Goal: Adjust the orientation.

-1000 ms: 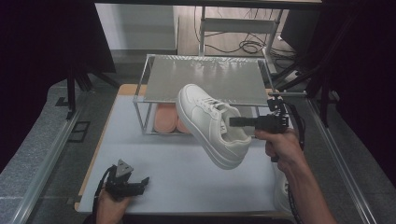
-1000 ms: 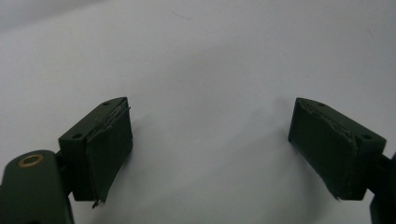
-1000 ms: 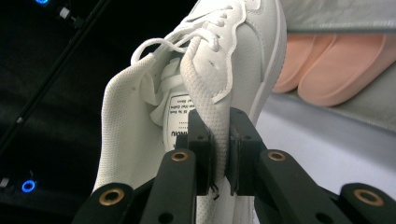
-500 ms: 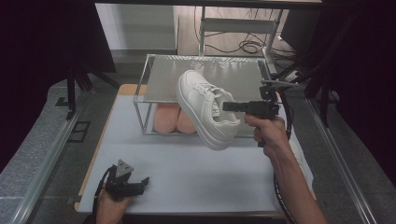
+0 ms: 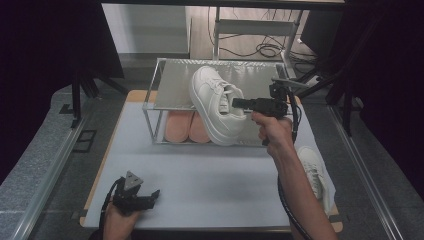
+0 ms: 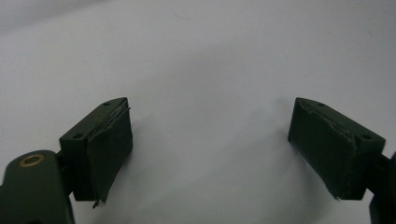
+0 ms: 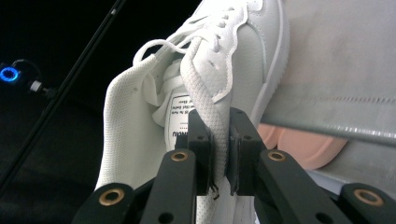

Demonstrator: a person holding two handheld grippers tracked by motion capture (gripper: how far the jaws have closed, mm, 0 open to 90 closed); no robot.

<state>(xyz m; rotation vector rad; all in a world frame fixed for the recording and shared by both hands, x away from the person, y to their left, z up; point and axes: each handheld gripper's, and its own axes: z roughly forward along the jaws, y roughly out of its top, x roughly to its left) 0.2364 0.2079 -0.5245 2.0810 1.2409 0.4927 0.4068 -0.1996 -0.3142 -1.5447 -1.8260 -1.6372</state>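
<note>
Your right gripper is pinching the white sneaker by the side of its collar, holding it tilted in the air over the right part of the metal rack at the far side of the table. Your left gripper sits at the near left with its jaws spread wide, nothing between them.

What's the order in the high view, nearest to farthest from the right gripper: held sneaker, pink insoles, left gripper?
1. Held sneaker: in the right gripper's jaws, above the rack.
2. Pink insoles: lower rack level, to the left.
3. Left gripper: near table edge, far left.
</note>
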